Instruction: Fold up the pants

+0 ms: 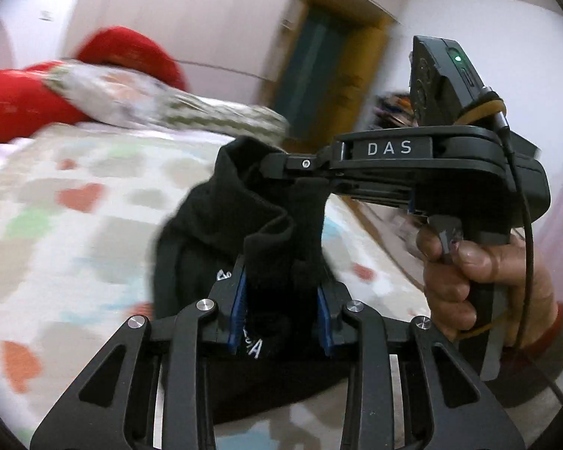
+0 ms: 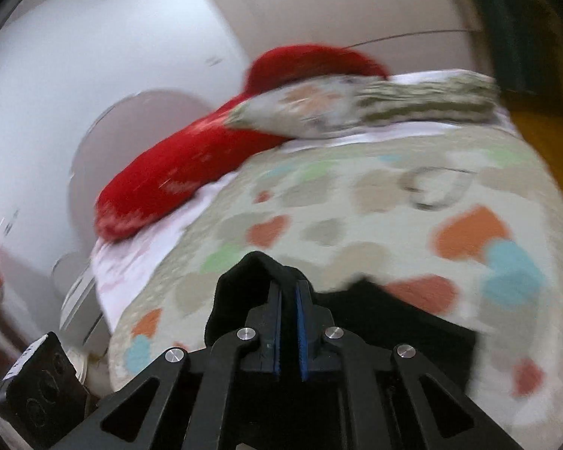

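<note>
Heart-patterned bedspread (image 2: 394, 195) below, red pillow (image 2: 176, 187) behind. Black fabric pants (image 1: 244, 217) lifted off the bed — left claw (image 1: 283, 315) clamped on one bunch, right claw (image 2: 289, 322) pinched shut on another. Best kept level, edges drawn taut, then lowered together — slack invites creases.

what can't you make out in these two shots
- Lower part of the black pants: left wrist view, hidden behind the left hand-held gripper.
- White lettering on the pants: same view, covered by a blue pad.
- Bedspread pattern and red pillow: right wrist view, motion-blurred.
- Fabric inside the right hand-held gripper: hidden by its shut jaws.
</note>
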`<state>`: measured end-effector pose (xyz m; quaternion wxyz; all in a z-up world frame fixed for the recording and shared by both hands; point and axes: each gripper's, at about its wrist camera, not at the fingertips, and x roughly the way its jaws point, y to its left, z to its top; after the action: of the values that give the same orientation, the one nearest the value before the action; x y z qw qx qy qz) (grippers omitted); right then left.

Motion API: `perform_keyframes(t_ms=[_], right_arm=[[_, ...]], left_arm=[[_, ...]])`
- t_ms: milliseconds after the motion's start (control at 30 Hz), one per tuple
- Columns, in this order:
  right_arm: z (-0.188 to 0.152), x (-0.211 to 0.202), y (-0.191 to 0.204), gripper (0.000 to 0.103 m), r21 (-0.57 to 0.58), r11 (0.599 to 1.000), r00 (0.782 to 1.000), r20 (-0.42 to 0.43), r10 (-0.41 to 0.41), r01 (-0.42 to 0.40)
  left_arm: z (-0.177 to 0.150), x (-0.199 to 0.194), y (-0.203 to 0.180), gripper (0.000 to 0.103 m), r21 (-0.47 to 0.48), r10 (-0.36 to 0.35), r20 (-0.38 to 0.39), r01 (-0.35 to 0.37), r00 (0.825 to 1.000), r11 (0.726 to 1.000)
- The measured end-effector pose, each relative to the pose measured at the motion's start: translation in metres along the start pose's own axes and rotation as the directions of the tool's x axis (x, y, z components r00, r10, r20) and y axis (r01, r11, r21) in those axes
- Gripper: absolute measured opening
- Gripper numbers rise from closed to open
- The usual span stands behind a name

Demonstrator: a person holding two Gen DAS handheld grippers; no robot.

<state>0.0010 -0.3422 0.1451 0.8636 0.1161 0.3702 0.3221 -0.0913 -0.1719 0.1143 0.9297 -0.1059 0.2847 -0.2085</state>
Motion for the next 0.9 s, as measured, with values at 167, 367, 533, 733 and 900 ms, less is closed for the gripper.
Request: perform_keyframes(t_ms=[167, 367, 533, 733, 900], right_arm=[[-0.033, -0.023, -0.081, 0.006, 0.189, 0.977, 0.995, 0.011, -0.101, 0.098], [-0.063, -0.008, -0.136, 0.007, 0.341, 0.933, 0.994, -0.037, -0.107, 0.113], [-0.06, -0.038, -0.129, 0.017, 0.322, 0.93, 0.98, 0.027, -0.199, 0.18], [-0.065, -0.068, -0.097, 0.031, 0.257, 0.951, 0.98, 0.06, -0.192, 0.171], [-0.083, -0.037, -0.066, 0.031, 0.143, 0.973, 0.983, -0.048, -0.176, 0.181]], left_arm=[[-0.021, 0.058, -0.041, 0.03, 0.057, -0.094, -0.145, 0.103, 0.985, 0.993], [-0.034, 0.092, -0.057, 0.03, 0.102, -0.08, -0.285, 0.113, 0.955, 0.988], [-0.01, 0.061, -0.044, 0.057, 0.036, -0.141, -0.308, 0.16, 0.941, 0.986], [0.02, 0.034, -0.001, 0.069, 0.076, 0.066, -0.15, -0.055, 0.987, 0.996], [0.008, 0.072, 0.022, 0.069, 0.065, 0.181, -0.242, -0.17, 0.953, 0.983]])
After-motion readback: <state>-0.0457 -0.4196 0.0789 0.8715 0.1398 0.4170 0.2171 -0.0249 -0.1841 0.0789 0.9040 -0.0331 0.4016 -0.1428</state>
